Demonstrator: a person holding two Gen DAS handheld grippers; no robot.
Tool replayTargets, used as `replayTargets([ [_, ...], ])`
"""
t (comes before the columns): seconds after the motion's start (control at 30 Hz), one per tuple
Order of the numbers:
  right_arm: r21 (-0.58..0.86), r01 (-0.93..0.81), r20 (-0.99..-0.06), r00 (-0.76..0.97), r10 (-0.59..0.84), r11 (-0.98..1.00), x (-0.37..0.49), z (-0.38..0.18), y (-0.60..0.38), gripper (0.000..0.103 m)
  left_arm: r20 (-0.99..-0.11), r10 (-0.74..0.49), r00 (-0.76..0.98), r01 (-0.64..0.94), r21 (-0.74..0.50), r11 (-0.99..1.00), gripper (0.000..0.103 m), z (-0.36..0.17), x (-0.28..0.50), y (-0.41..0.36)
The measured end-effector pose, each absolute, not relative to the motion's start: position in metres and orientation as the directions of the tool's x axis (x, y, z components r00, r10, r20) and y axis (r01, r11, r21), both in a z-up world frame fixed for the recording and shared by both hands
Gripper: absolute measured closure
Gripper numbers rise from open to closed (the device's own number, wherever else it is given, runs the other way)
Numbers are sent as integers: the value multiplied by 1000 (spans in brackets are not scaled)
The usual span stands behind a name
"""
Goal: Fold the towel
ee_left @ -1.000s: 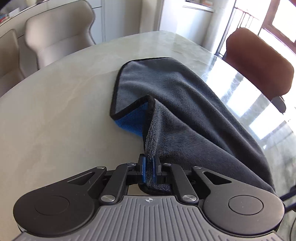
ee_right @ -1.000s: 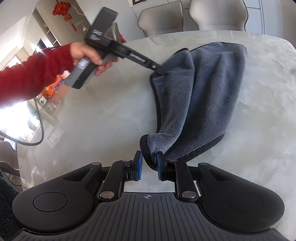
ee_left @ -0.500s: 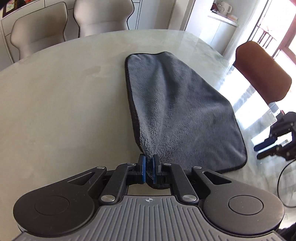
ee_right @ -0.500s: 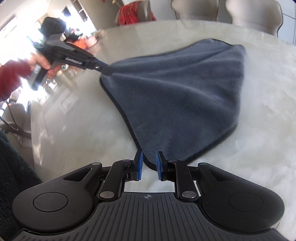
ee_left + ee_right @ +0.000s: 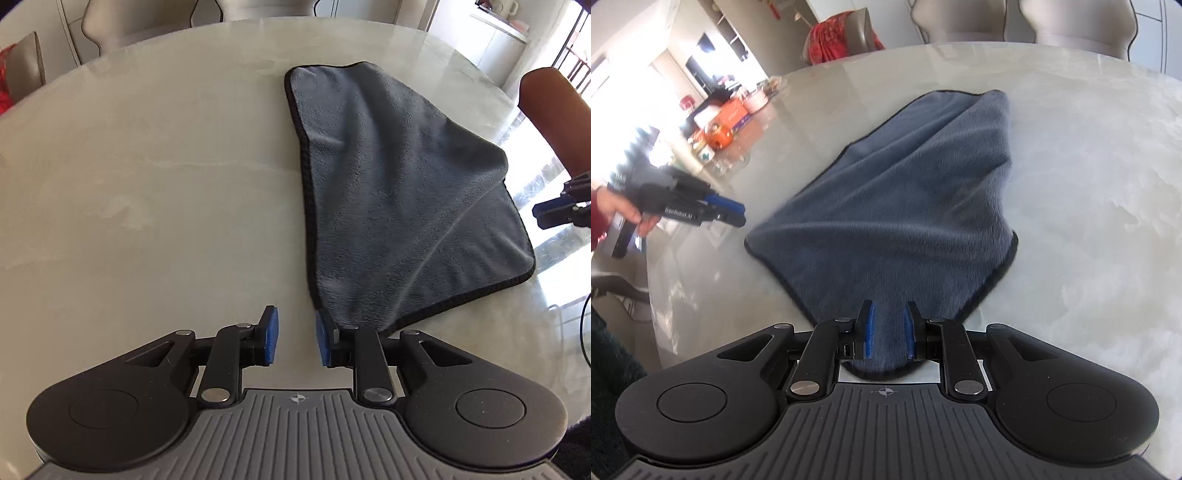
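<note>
A grey towel [image 5: 399,192] with a black hem lies spread on the pale marble table [image 5: 147,184], with a few ridges in it. My left gripper [image 5: 294,339] is open and empty; the towel's near corner lies just beside its right pad. In the right wrist view the towel [image 5: 905,206] runs away from my right gripper [image 5: 889,334], which is open, with a towel corner lying loose between its jaws. The left gripper also shows in the right wrist view [image 5: 735,214], held by a hand in a red sleeve, apart from the towel.
Beige chairs [image 5: 147,22] stand along the table's far side. A brown chair [image 5: 554,118] stands at the right, where the right gripper's tips [image 5: 557,212] show. Boxes and jars [image 5: 724,125] sit at the table's far left end.
Both grippers have opened and let go of the towel corners. The towel has dropped flat on the table. The left gripper has drawn back from its corner.
</note>
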State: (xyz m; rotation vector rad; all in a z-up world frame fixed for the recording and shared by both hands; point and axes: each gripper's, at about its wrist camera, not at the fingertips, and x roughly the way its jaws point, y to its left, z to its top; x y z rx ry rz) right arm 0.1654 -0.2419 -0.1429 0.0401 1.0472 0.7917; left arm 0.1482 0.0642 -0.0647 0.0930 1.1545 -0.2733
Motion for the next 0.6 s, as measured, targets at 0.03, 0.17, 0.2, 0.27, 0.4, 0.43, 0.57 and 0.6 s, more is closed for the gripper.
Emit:
replayTargets([
  [0.03,396,-573,-754,243,610,718,165,-145,-237,81,-905,-170,390,261,-69,963,73,-61,151,65],
  [0.17,405,-590,-765,200,612,699,160,-160,-219,79,-855,-263,447,333,-114,936,64,-58,165,52],
  [0.2,403,-590,-771,192,606,700,158,-165,-214,79,-848,-285,447,360,-122,925,60,-61,170,45],
  [0.27,404,-588,-783,173,597,701,154,-173,-207,79,-844,-310,439,401,-125,908,60,-64,172,35],
  [0.4,447,-550,-780,145,608,705,148,-174,-215,78,-856,-342,388,462,-140,876,60,-81,181,14],
  [0.43,455,-547,-782,132,609,703,146,-174,-217,78,-870,-331,366,465,-137,875,60,-86,182,11],
  [0.57,476,-535,-790,89,606,699,138,-174,-229,79,-907,-283,311,467,-114,877,60,-97,175,11],
  [0.6,480,-530,-792,79,605,699,137,-174,-232,79,-910,-278,307,467,-111,877,60,-98,174,12],
])
